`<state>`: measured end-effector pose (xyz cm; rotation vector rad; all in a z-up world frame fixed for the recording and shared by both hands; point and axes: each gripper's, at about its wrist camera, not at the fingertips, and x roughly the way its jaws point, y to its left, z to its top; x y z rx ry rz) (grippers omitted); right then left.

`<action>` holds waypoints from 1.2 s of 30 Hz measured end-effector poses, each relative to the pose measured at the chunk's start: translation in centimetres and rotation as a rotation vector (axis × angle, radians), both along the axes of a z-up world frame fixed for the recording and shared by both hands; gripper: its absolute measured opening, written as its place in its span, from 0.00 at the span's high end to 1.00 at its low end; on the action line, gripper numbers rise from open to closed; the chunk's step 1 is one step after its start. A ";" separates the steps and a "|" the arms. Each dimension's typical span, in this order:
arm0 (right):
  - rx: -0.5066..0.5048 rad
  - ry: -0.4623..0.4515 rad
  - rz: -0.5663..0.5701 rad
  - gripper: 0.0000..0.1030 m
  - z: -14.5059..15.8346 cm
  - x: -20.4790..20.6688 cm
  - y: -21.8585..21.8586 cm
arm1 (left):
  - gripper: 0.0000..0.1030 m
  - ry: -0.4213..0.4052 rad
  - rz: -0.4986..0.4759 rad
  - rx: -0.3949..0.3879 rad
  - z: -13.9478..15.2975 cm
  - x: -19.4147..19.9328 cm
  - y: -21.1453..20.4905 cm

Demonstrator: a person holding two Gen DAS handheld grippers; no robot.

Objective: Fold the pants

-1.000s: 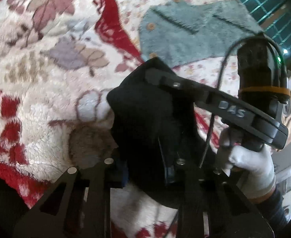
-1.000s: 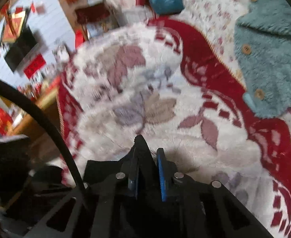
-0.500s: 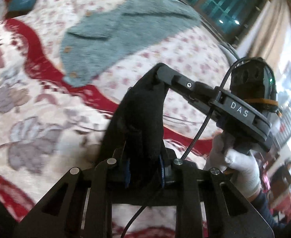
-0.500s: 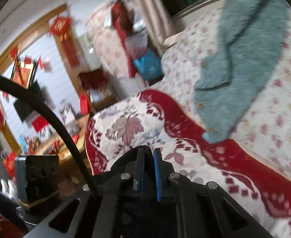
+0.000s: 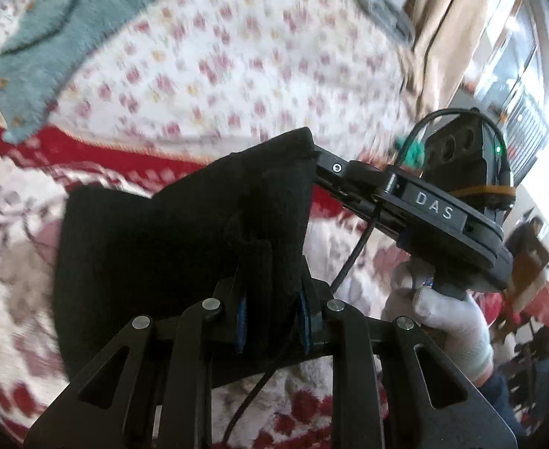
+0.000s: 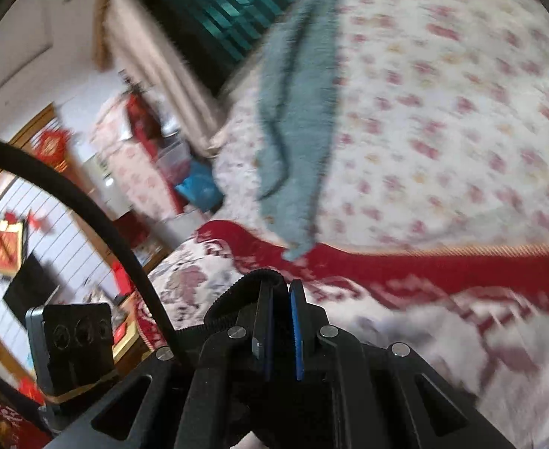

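The bed point(image 5: 259, 75), under a white cover with small red flowers, fills the ground beyond both sets of jaws, and a plush red and cream blanket point(image 5: 16, 247) lies over its near part, below and to either side of the left gripper's fingers. A teal fleece garment point(image 5: 61, 26) lies flat on the cover, well beyond the jaws and up to their left in the left wrist view, straight ahead of the jaws in the right wrist view point(image 6: 293, 138). The black pants point(image 5: 177, 254) hang bunched above the blanket, held up by 2 grippers. The left gripper point(image 5: 270, 318) has its jaws closed to a narrow gap on a thick fold of the pants. The right gripper point(image 6: 280, 331), coming in from the right, grips the upper corner; its jaws sit nearly together, and a ribbed black edge, probably the waistband, curls over their tips. A white-gloved hand point(image 5: 450, 321) grips that tool's handle
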<state>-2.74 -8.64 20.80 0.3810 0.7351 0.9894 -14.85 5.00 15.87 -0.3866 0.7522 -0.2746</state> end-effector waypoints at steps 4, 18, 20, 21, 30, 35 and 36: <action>-0.113 0.111 -0.135 0.87 -4.9 0.6 -3.2 | 0.79 0.105 -0.036 0.085 -3.4 1.4 -3.0; -0.084 0.189 -0.191 0.48 -4.1 -4.8 -7.8 | 0.60 0.038 -0.071 0.041 0.5 -2.9 2.0; -0.112 0.205 -0.169 0.45 -4.6 -5.2 -6.8 | 0.58 0.030 -0.021 0.070 0.7 -3.2 3.8; -0.116 0.216 -0.156 0.41 -4.9 -5.4 -6.3 | 0.54 0.028 0.002 0.084 0.7 -3.1 4.5; -0.169 0.205 -0.156 0.34 -6.3 -5.8 -3.4 | 0.53 0.075 0.080 0.165 -2.1 0.9 5.9; -0.258 0.126 -0.129 0.55 -7.2 -5.2 -1.4 | 0.53 0.087 0.119 0.208 -3.3 2.6 5.4; -0.266 0.113 -0.128 0.65 -7.3 -5.2 -1.1 | 0.53 0.088 0.127 0.215 -3.6 2.8 5.3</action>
